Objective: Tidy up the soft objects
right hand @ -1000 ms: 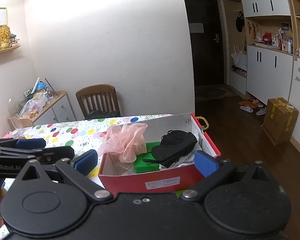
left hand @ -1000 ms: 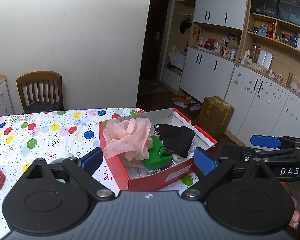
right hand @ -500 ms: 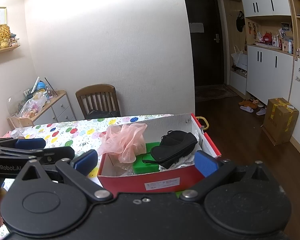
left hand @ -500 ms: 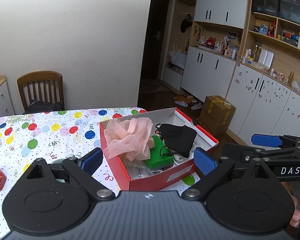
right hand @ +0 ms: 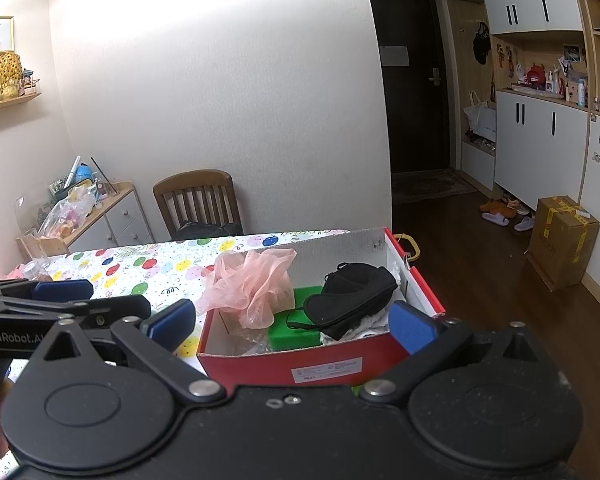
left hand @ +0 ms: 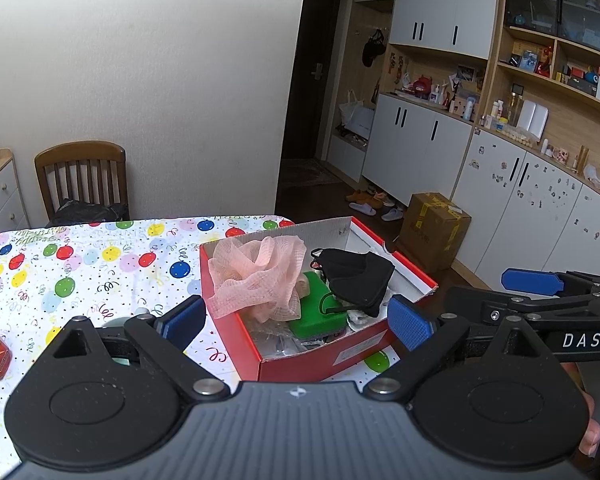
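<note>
Almost nothing has moved since a second ago: the box sits a touch higher in our left view, and both grippers hang short of it as before.

Our left gripper (left hand: 296, 322) and right gripper (right hand: 294, 326) are both spread wide and hold nothing, framing the red box (left hand: 342, 358) that stands on the balloon-print table (left hand: 80, 272) at its right end. The soft things lie inside: the pink mesh sponge (left hand: 260, 278) heaped at the left, spilling over the near left corner, the black face mask (left hand: 356, 276) to its right, draped over a green block (left hand: 320, 312). The mask's long axis runs roughly left to right across the box, its right end tilted up, ear loops trailing toward us. We judge the step to be reaching in for one piece; we should come down from above, pinch the sponge at its bunched middle, and keep the fingers clear of the cardboard wall.
</note>
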{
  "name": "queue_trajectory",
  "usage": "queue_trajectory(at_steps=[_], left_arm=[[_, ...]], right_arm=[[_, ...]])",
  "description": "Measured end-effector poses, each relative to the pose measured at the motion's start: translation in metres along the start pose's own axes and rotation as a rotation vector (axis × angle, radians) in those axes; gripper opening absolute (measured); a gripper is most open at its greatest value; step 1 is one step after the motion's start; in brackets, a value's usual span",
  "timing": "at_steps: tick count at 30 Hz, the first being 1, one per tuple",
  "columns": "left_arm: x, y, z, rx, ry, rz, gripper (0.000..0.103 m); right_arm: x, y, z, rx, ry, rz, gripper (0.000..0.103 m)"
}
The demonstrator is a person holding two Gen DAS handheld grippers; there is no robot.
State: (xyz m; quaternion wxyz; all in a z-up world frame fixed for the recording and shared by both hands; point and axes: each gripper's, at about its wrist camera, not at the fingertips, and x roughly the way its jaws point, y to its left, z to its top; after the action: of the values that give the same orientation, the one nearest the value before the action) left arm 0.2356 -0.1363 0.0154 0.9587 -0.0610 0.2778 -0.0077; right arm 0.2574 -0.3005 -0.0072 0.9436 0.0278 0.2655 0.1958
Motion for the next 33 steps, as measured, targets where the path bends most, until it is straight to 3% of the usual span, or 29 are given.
queue_trajectory(at_steps=[33], left_arm=[[-0.0003,-0.0030,-0.0007,0.001,-0.001,0.010,0.098]], right_arm=[[0.0005,-0.0006,0.0005,0.000,0.001,0.001,0.103]])
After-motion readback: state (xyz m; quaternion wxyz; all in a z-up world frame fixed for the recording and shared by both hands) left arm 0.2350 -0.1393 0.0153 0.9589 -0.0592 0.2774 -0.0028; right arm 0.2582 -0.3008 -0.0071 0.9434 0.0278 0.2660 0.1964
